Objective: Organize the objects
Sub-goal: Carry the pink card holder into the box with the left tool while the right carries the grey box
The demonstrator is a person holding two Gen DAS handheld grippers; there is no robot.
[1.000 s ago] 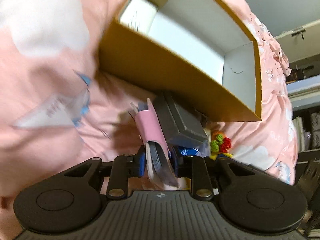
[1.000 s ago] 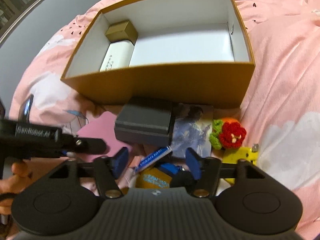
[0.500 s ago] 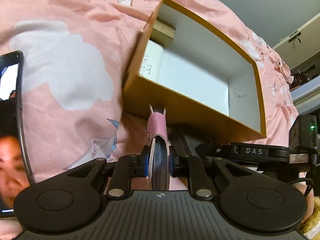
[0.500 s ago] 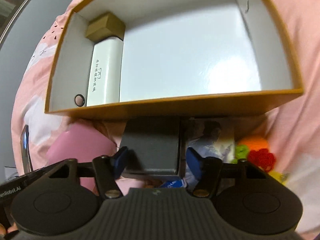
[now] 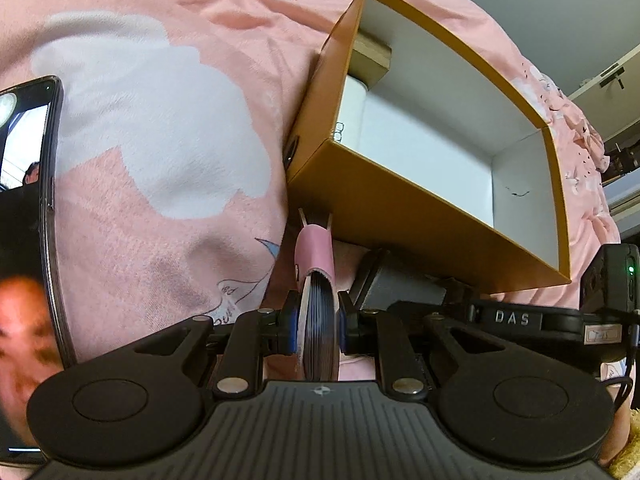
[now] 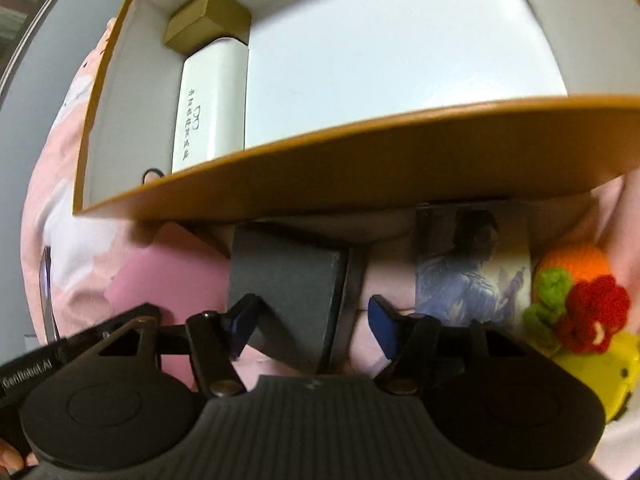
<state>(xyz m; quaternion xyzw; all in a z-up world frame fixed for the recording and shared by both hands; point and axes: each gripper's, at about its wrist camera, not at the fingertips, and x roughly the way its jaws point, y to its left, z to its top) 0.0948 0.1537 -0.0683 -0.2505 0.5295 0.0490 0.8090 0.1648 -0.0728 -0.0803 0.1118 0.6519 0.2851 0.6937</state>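
My left gripper (image 5: 318, 314) is shut on a pink-covered notebook (image 5: 316, 256), held edge-on just in front of the near-left corner of the mustard cardboard box (image 5: 384, 196). The box (image 6: 360, 160) holds a white case (image 6: 210, 104) and a small tan box (image 6: 208, 20) along its left wall. My right gripper (image 6: 310, 318) is open, its jaws astride a dark grey box (image 6: 284, 280) that lies against the box's front wall. The grey box also shows in the left wrist view (image 5: 400, 286).
Everything lies on a pink blanket (image 5: 160, 120). A photo card (image 6: 468, 268), a knitted orange, green and red toy (image 6: 576, 296) and a yellow item (image 6: 600, 368) lie right of the grey box. A phone (image 5: 28, 240) stands at the far left.
My left gripper lifted the pink notebook and swung it upright toward the box's left corner. My right gripper moved forward and down until its open jaws came around the grey box.
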